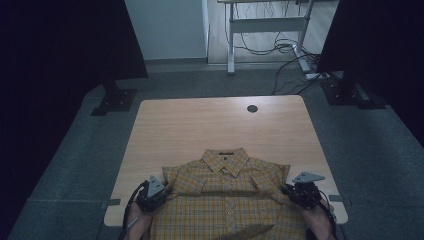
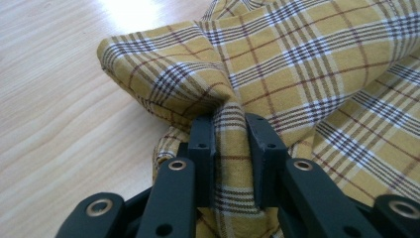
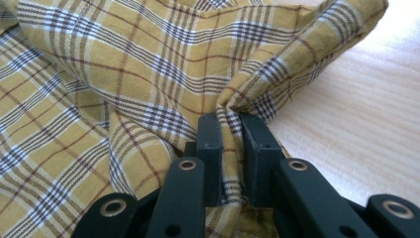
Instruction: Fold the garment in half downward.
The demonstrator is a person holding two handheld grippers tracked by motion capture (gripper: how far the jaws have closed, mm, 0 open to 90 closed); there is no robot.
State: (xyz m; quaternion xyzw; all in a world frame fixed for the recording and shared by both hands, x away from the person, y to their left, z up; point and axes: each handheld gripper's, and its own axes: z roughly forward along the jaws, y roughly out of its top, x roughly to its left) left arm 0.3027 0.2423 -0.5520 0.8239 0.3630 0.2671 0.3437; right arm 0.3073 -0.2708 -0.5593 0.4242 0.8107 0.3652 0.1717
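Both grippers, left gripper [image 2: 230,131] and right gripper [image 3: 232,130], pinch the plaid shirt [image 1: 227,200]; its hem is cut off.

My left gripper [image 1: 159,191] sits low at my left, its black fingers [image 2: 202,144] pinched on a fold of cloth. My right gripper [image 1: 295,191] mirrors it at my right, fingers [image 3: 210,144] clamped just as tight. Both forearms reach in from the near edge.

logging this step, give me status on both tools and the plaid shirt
Left tool shut on shirt; right tool shut on its other side. Shirt flat, collar away. Table beyond it bare.
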